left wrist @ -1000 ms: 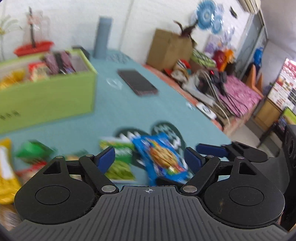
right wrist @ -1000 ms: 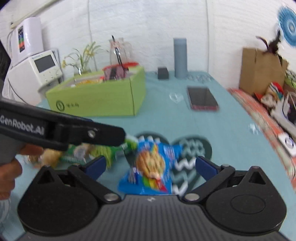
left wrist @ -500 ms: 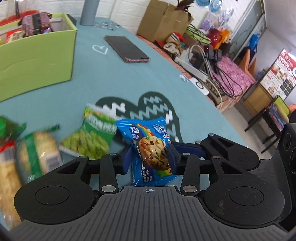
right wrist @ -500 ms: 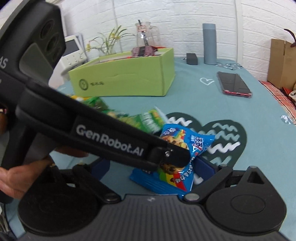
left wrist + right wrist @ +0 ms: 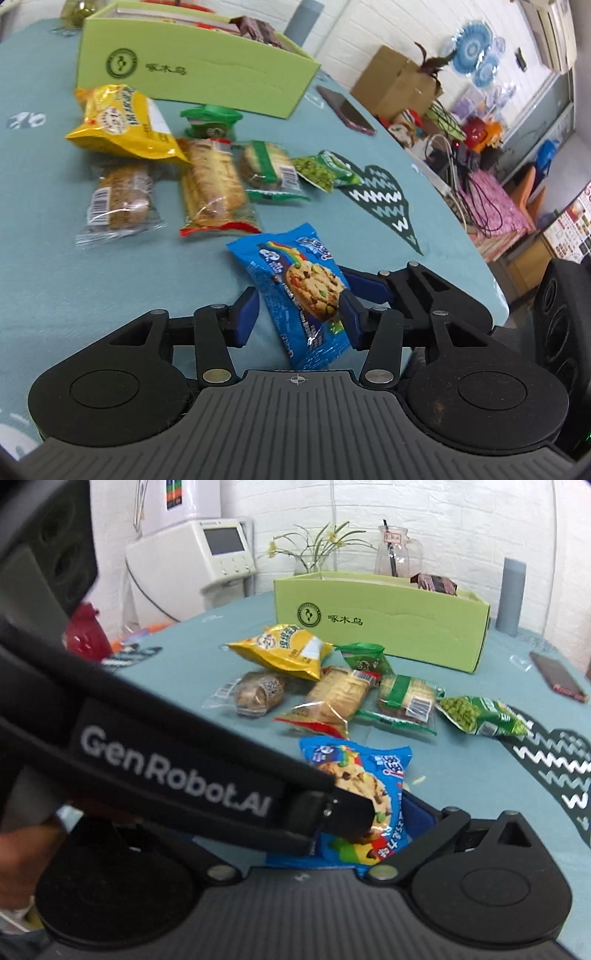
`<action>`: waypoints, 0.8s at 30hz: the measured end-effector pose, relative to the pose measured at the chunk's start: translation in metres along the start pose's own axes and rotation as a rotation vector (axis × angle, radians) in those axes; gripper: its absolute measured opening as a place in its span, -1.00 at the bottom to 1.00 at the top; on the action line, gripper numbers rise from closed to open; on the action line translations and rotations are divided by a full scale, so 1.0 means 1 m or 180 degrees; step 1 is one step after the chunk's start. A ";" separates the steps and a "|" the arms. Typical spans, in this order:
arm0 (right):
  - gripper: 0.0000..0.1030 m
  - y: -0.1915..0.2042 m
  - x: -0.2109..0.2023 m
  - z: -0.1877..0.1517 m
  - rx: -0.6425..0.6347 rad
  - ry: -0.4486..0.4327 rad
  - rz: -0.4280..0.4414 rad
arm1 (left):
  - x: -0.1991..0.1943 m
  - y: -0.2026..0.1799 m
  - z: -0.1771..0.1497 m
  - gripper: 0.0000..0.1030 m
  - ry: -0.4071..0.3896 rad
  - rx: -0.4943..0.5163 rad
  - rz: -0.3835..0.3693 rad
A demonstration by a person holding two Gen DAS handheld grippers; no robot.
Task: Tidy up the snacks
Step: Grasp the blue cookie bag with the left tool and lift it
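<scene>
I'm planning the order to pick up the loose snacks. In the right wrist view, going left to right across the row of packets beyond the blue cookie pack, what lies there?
Clear-wrapped brown pastry → long cracker pack with red ends → green-banded cake pack → green pea packet.

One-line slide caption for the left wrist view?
Left tool, jaws opening, around a blue cookie packet above the teal table; other snacks lie before a green box.
</scene>
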State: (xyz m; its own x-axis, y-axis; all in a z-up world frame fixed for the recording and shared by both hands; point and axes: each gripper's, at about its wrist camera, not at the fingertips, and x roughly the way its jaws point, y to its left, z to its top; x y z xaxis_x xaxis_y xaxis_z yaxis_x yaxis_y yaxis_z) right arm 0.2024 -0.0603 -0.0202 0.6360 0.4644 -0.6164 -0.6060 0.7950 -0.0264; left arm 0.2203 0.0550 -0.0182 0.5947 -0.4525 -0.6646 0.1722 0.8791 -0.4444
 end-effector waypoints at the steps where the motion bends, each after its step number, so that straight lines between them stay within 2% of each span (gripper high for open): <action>1: 0.98 0.002 0.000 0.000 0.0003 -0.0007 -0.0013 | -0.002 0.000 -0.001 -0.18 -0.0017 0.0023 0.0014; 2: 0.98 0.002 -0.001 -0.002 0.0002 -0.0022 0.0007 | -0.003 0.000 -0.001 -0.06 -0.0039 0.0042 0.0041; 3: 0.98 0.002 -0.004 -0.005 -0.0018 -0.0062 0.0041 | -0.004 0.000 -0.002 0.19 -0.0061 0.0044 0.0059; 4: 0.98 0.000 -0.006 -0.008 -0.0074 -0.0108 0.0103 | -0.004 -0.001 -0.002 0.28 -0.0075 0.0047 0.0062; 7: 0.99 -0.011 -0.014 -0.006 -0.0030 0.0011 0.0177 | -0.003 -0.002 -0.002 0.22 -0.0062 0.0081 0.0003; 9: 0.99 -0.020 -0.024 -0.003 0.0125 -0.0041 0.0169 | -0.004 0.001 -0.002 0.13 -0.0061 0.0054 -0.0063; 12: 0.99 -0.022 -0.028 -0.002 0.0000 -0.0088 0.0047 | -0.005 0.006 0.002 0.12 -0.0062 -0.0049 -0.0132; 14: 0.97 -0.025 -0.023 -0.002 -0.0045 -0.0029 0.0087 | -0.002 0.007 0.002 0.10 -0.0038 -0.0046 -0.0093; 16: 0.91 -0.025 -0.017 -0.003 -0.0092 0.0045 0.0111 | -0.002 0.006 0.002 0.09 -0.0050 -0.0024 -0.0076; 17: 0.70 -0.025 -0.013 -0.003 -0.0105 0.0043 0.0120 | 0.000 0.005 0.002 0.06 -0.0054 -0.0008 -0.0073; 18: 0.29 -0.026 -0.013 -0.002 -0.0111 -0.0019 0.0143 | 0.001 0.004 0.002 -0.03 -0.0056 0.0017 -0.0073; 19: 0.13 -0.027 -0.015 -0.002 -0.0087 -0.0026 0.0140 | 0.002 0.002 0.002 -0.30 -0.0059 0.0061 -0.0061; 20: 0.06 -0.029 -0.017 -0.002 -0.0039 -0.0021 0.0138 | 0.004 -0.001 0.000 -0.45 -0.0064 0.0136 0.0005; 22: 0.05 -0.034 -0.021 -0.003 0.0036 -0.0019 0.0175 | 0.004 -0.005 0.001 -0.70 -0.0073 0.0180 0.0047; 23: 0.05 -0.036 -0.022 -0.001 0.0063 -0.0022 0.0185 | 0.003 -0.007 0.004 -0.73 -0.0077 0.0167 0.0043; 24: 0.06 -0.037 -0.024 0.001 0.0068 -0.0035 0.0171 | 0.001 -0.009 0.006 -0.84 -0.0092 0.0166 0.0035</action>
State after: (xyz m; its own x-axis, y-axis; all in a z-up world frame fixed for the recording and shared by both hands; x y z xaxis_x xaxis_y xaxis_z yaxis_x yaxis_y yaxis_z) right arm 0.2100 -0.1008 -0.0036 0.6081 0.5108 -0.6077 -0.6292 0.7769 0.0234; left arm 0.2243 0.0479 -0.0111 0.6189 -0.4390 -0.6513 0.2058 0.8909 -0.4049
